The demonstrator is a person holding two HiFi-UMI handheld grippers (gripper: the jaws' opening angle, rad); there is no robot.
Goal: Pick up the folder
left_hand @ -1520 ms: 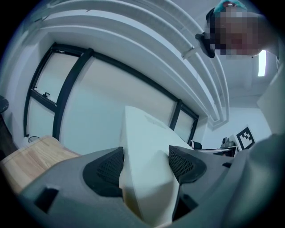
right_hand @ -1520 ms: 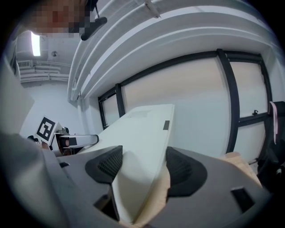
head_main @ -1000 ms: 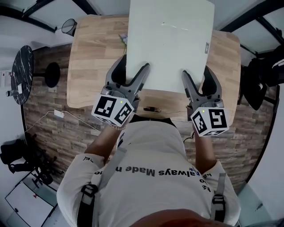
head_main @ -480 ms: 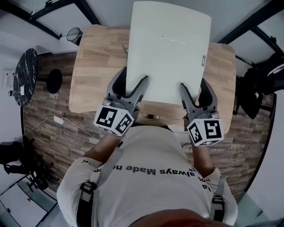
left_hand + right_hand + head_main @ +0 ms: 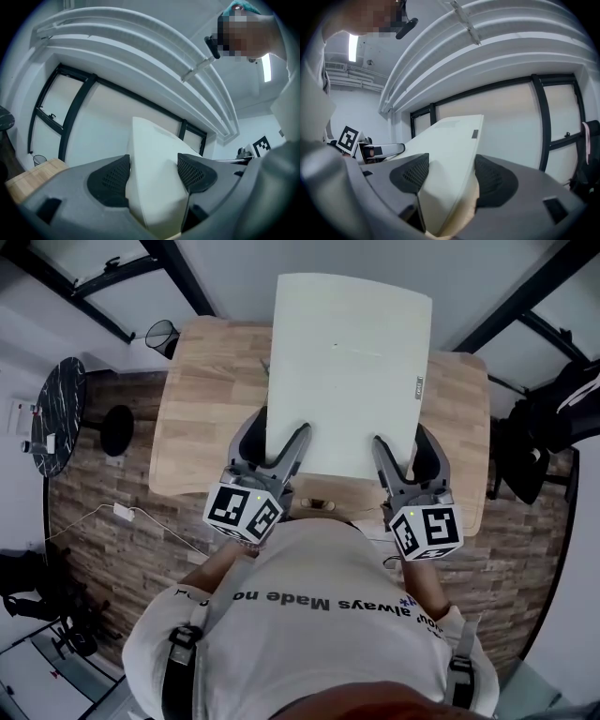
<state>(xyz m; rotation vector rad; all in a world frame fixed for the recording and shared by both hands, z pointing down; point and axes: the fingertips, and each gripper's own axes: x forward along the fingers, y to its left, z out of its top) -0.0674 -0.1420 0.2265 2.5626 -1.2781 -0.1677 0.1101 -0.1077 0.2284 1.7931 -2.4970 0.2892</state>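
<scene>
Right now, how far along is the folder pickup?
Grasp done: the left gripper and right gripper are each shut on the white folder's near edge. The lift looks done too: both gripper views show it tilted up toward the ceiling, and in the head view it reaches past the wooden table's far edge. In hand: holding it aloft. Nothing obvious is left.

Light wooden surface (image 5: 202,418) on brown plank floor (image 5: 103,549). Left of it: round black marble-top table (image 5: 49,399) and dark round stool (image 5: 114,423). Wire bin (image 5: 161,336) by far left corner. White cable (image 5: 141,512) across floor. Black chair (image 5: 553,418) at right. Pale wall panels in black frames (image 5: 75,111). White ceiling beams (image 5: 140,51). Strip light (image 5: 352,47) lit.
</scene>
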